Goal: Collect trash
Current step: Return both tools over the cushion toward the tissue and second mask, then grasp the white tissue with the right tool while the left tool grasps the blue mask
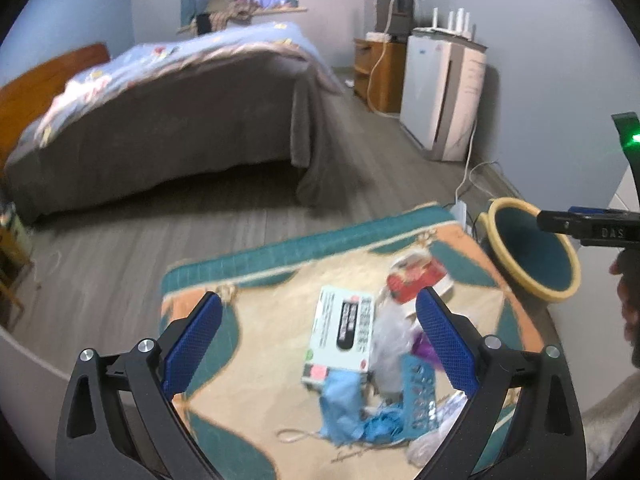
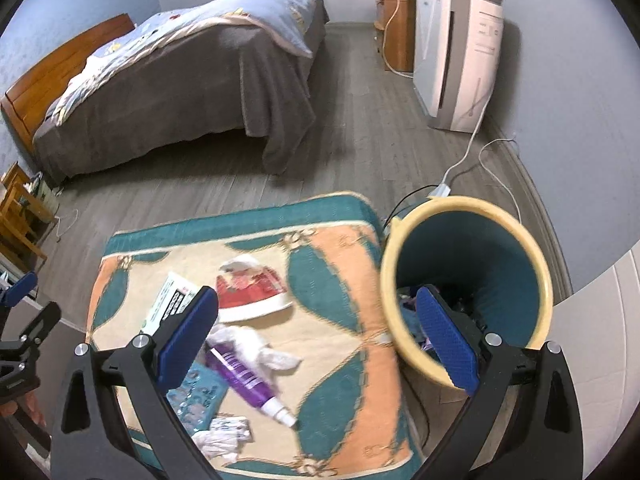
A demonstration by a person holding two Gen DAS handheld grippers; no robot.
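Trash lies on a patterned rug (image 1: 256, 320) (image 2: 340, 280): a white glove box (image 1: 344, 332) (image 2: 170, 300), a red and white wrapper (image 1: 416, 276) (image 2: 250, 288), a blue crumpled cloth (image 1: 344, 404), a teal blister pack (image 1: 420, 388) (image 2: 196, 396), a purple tube (image 2: 248, 380) and white tissue (image 2: 256, 348). A teal bin with a yellow rim (image 1: 532, 248) (image 2: 468, 280) stands at the rug's right edge, with some items inside. My left gripper (image 1: 320, 336) hangs open above the pile, empty. My right gripper (image 2: 316, 336) is open and empty, its right finger over the bin's rim.
A bed (image 1: 168, 120) (image 2: 180, 88) with a grey cover fills the far left. A white appliance (image 1: 440, 96) (image 2: 456, 56) and a wooden cabinet (image 1: 380, 76) stand along the right wall, with cables (image 2: 480, 156) trailing on the wood floor. A wooden stand (image 2: 20, 216) is at left.
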